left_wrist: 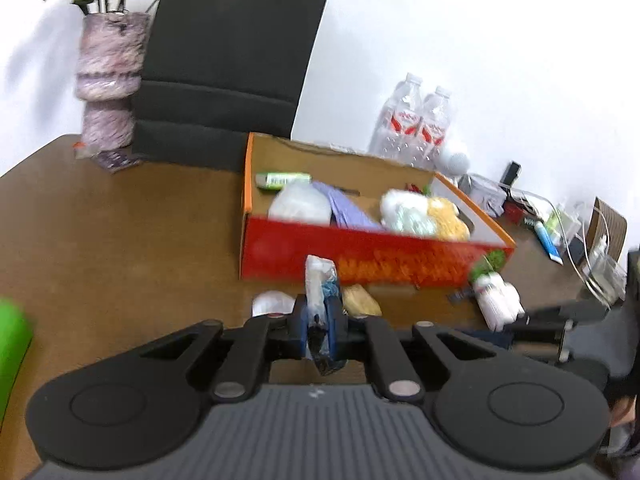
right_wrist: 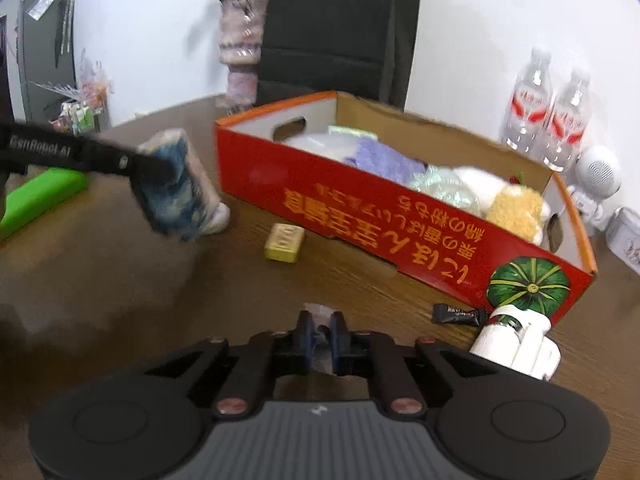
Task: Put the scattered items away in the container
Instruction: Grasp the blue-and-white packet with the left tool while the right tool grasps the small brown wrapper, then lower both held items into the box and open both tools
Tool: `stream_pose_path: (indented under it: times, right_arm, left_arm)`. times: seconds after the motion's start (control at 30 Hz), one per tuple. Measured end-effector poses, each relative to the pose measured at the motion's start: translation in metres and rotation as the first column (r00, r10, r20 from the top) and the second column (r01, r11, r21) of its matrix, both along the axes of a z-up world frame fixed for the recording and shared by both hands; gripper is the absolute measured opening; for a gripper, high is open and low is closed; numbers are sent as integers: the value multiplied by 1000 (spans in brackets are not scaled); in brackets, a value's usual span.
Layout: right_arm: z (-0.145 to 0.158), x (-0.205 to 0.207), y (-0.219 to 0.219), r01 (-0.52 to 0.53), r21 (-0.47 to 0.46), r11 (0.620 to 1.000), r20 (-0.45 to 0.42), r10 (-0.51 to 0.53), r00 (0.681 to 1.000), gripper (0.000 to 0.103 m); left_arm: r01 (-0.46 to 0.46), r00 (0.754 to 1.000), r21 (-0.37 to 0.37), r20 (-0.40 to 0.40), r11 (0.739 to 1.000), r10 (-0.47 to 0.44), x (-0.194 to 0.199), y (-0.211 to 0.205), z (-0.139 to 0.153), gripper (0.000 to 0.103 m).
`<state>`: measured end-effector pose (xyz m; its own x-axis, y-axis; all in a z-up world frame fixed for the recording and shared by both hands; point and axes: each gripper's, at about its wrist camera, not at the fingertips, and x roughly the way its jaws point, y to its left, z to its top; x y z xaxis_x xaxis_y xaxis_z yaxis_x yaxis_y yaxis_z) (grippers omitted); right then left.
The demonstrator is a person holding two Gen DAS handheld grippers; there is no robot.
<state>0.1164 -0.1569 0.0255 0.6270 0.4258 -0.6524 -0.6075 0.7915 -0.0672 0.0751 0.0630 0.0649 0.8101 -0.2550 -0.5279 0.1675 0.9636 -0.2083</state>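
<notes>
My left gripper [left_wrist: 320,312] is shut on a blue-and-white soft packet [left_wrist: 320,280], held upright above the brown table just in front of the red cardboard box [left_wrist: 360,250]. In the right wrist view the same packet [right_wrist: 180,192] hangs in the left gripper [right_wrist: 160,172], left of the box [right_wrist: 360,200]. My right gripper [right_wrist: 320,334] is low over the table with its jaws nearly together on a thin pale item [right_wrist: 319,312] that I cannot identify. A gold bar [right_wrist: 285,242], a small black wrapper [right_wrist: 456,314] and a white toy camera [right_wrist: 516,344] lie loose on the table by the box.
The box holds soft items: white, lilac, pale green and yellow. A white round thing [left_wrist: 272,304] lies under the left gripper. A green object [right_wrist: 40,196] sits at the left. A vase [left_wrist: 110,80], a black bag [left_wrist: 228,64] and water bottles [left_wrist: 416,120] stand behind.
</notes>
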Motion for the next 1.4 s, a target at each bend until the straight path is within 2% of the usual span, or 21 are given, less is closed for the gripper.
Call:
stream_pose_path:
  times: [0.07,0.17,0.33,0.47,0.6,0.67,0.77,0.83,0.9,0.97,1.1,1.17,1.23,1.27,1.3,1.4]
  right_arm:
    - [11,-22,-8,13,50,999,16,-14,1000,8]
    - [21,-54,-24,37,117,992,10,-39,999,8]
    - [23,-78,-44,116,173,978,-29,-113,993,8]
    - [36,-86,-58,163,214,963,-17,-163,986,8]
    - [81,-74,-65,181,224,958,92,-206,974,8]
    - [107,-59,-66,197,211,958,157,-232,960,8]
    - [143,-19,-63,206,218,954,182,-247,952,8]
    - [158,19,-54,206,225,953,146,-241,959,8]
    - [158,59,-35,207,207,956,96,-231,968,8]
    - [144,97,-12,205,195,959,17,-212,977,8]
    - [87,163,24,220,165,961,-183,-189,965,8]
    - [63,180,29,240,157,958,-248,-197,949,8]
    - [46,190,30,244,161,956,-309,-186,933,13]
    - [40,192,31,239,170,956,-332,-173,927,21]
    - [37,194,30,233,176,956,-343,-163,925,30]
    - [43,188,27,254,182,950,-314,-189,930,39]
  left_arm:
    - [50,998,52,40,997,-52,-39,-19,-3,10]
    - [92,994,106,55,990,-98,-80,-45,-10,10]
    - [85,996,34,27,996,-86,-90,-45,-10,9]
    - [118,991,-21,63,993,-117,-77,-34,16,9]
    - [124,986,-115,122,986,-110,-32,-15,69,9]
    - [103,992,-162,95,981,-88,5,-8,92,9]
    - [113,994,-128,29,985,-110,74,-8,106,10]
    - [42,997,-85,-57,995,-47,121,-9,96,10]
    - [-34,984,-116,-176,993,13,166,-2,74,9]
    - [-88,962,-154,-268,984,44,194,2,50,9]
    - [-156,949,-157,-298,975,104,212,2,16,12]
    - [-158,945,-106,-306,982,119,216,-3,10,38]
    - [-115,957,-28,-272,993,103,211,-10,17,75]
    - [-95,964,-1,-249,995,92,207,-13,22,87]
    - [-97,969,27,-228,995,100,202,-15,28,91]
    - [-81,977,89,-189,993,96,195,-20,47,97]
